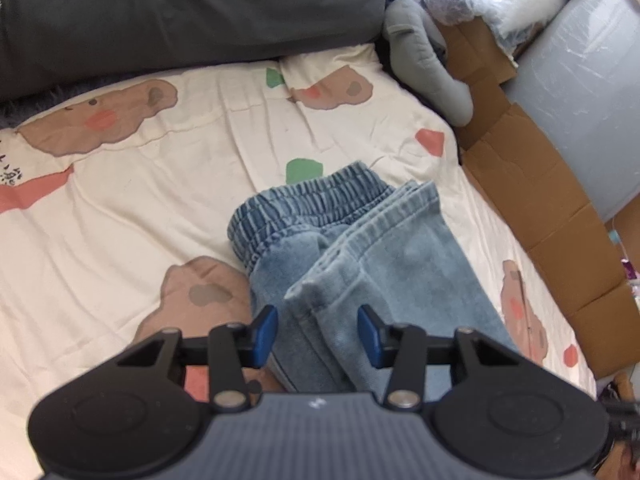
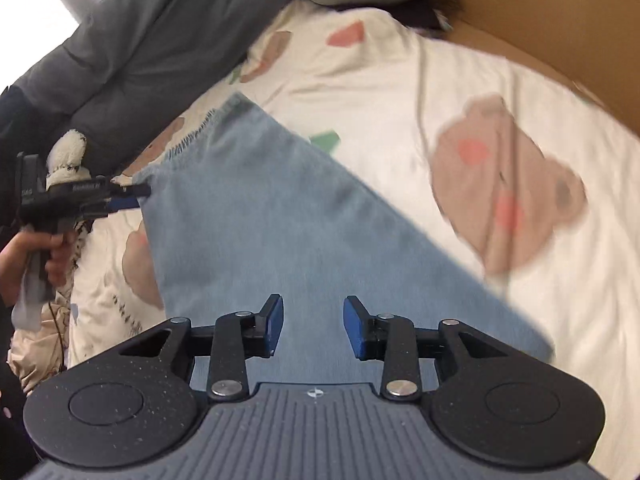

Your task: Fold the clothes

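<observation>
The jeans (image 1: 360, 264) lie on the bear-print sheet (image 1: 120, 200) of the bed, already doubled over so that the leg hems rest up by the elastic waistband (image 1: 296, 200), a little askew of it. The left gripper (image 1: 318, 334) hangs over the near part of the hem with its blue fingers (image 1: 264, 330) standing partly apart, the hem corner between them but neither pad pressing on it, so it holds nothing that I can see. From the other side, the right gripper (image 2: 314, 326) is likewise partly spread above the flat denim (image 2: 280, 220), with nothing pinched; the picture there is smeared, so fine detail is lost. What worries me is that loose top layer: with no grip on it, a finger brushing the hem as it lifts could drag the layer sideways and undo the alignment with the waistband. If either pair of fingers closes low, it may well catch the sheet along with the denim, and the bedding would come up with the fold. Denim this thick tends to spring back, so an unpressed crease might open. The cardboard (image 1: 528, 208) along the bed's edge stands near enough for a wide swing to knock it.
</observation>
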Demonstrator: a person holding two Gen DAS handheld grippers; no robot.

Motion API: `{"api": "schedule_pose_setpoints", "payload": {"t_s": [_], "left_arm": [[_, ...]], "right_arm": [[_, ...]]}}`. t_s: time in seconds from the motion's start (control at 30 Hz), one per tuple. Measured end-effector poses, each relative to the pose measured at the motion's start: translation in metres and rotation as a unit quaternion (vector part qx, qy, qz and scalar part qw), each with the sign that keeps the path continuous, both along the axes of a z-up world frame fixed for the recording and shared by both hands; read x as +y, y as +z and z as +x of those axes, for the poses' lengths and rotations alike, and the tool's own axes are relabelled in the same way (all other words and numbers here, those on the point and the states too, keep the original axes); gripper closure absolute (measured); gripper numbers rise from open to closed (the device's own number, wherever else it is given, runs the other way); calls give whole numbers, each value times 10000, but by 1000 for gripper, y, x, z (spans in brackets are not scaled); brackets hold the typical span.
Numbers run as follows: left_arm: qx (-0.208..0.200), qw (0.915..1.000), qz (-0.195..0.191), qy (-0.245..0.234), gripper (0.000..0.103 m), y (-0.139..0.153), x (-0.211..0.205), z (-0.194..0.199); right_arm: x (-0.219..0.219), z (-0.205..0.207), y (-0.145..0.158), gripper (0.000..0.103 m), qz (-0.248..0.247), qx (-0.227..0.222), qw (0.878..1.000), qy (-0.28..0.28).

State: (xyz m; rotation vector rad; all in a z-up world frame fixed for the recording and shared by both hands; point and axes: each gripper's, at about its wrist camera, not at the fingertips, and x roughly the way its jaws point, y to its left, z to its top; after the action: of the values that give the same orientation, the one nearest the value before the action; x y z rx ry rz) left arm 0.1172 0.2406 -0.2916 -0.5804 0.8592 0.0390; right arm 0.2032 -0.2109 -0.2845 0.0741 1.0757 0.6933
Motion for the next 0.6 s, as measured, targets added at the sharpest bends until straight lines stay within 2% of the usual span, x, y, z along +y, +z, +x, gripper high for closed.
{"api": "schedule_pose_setpoints", "payload": {"t_s": [0.17, 0.33, 0.43, 0.6], "left_arm": [[-184, 9995, -196, 157, 61, 2, 5, -4], [-272, 9986, -328, 315, 83, 0, 13, -8], [-316, 9988, -300, 224, 86, 2, 13, -9], [-169, 9994, -205, 226, 84, 0, 11, -8]], "right_arm": [[51, 44, 11, 63, -26, -282, 9985, 473], [101, 79, 14, 63, -39, -539, 9958, 742], [129, 98, 11, 63, -126, -662, 9942, 835], [172, 128, 9, 60, -174, -859, 9917, 936]]}}
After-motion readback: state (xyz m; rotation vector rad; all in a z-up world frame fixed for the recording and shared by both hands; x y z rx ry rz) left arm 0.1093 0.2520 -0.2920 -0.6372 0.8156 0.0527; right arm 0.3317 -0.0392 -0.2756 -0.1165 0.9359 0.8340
